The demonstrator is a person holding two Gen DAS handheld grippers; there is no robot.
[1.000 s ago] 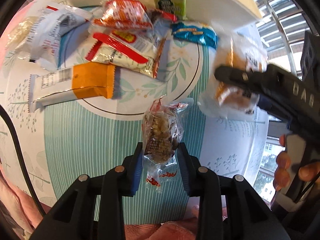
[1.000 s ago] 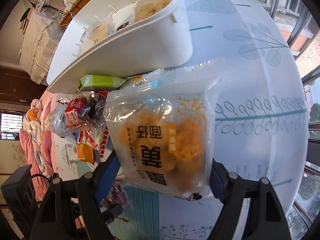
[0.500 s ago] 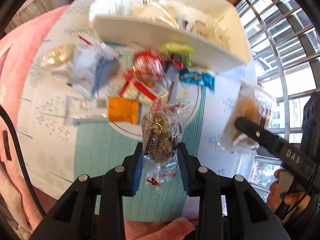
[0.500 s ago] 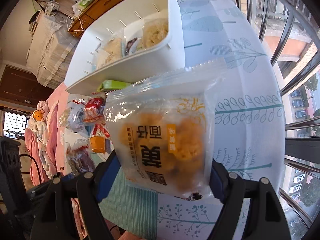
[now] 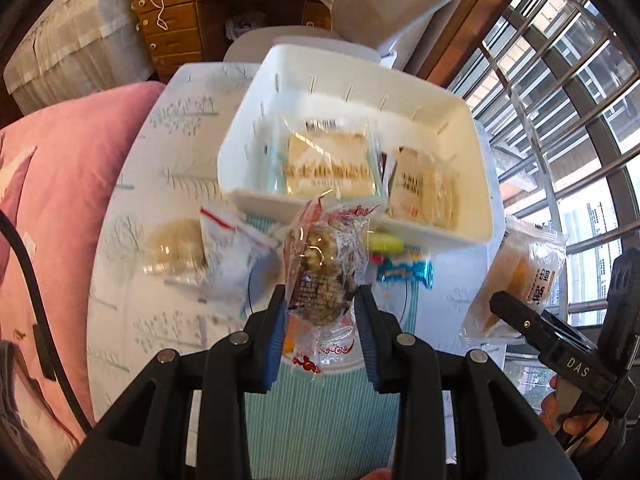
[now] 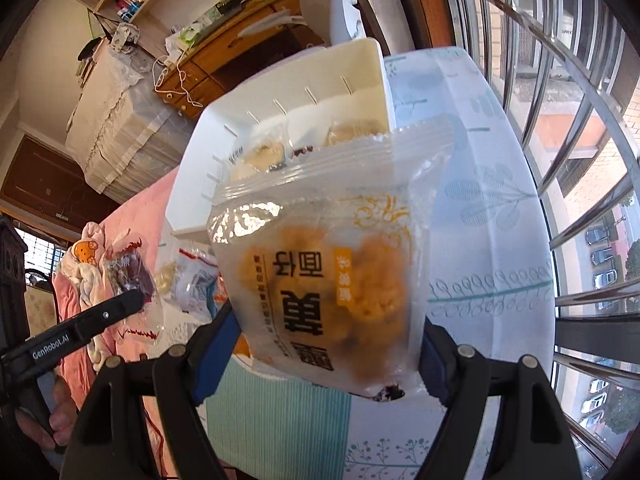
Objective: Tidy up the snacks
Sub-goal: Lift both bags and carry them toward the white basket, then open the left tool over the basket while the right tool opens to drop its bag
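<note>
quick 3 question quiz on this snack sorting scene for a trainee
1. True or false: the left gripper is shut on a clear-wrapped nut snack.
2. What does the right gripper hold? A) a blue wrapper B) a large clear bag of orange pieces C) nothing
3. Fill in: the white bin already holds ___ packets.

Key: 1 true; 2 B; 3 pale (cracker-like)

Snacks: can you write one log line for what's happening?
left gripper: shut on nut packet | right gripper: shut on bread packet | white bin: beyond both
</note>
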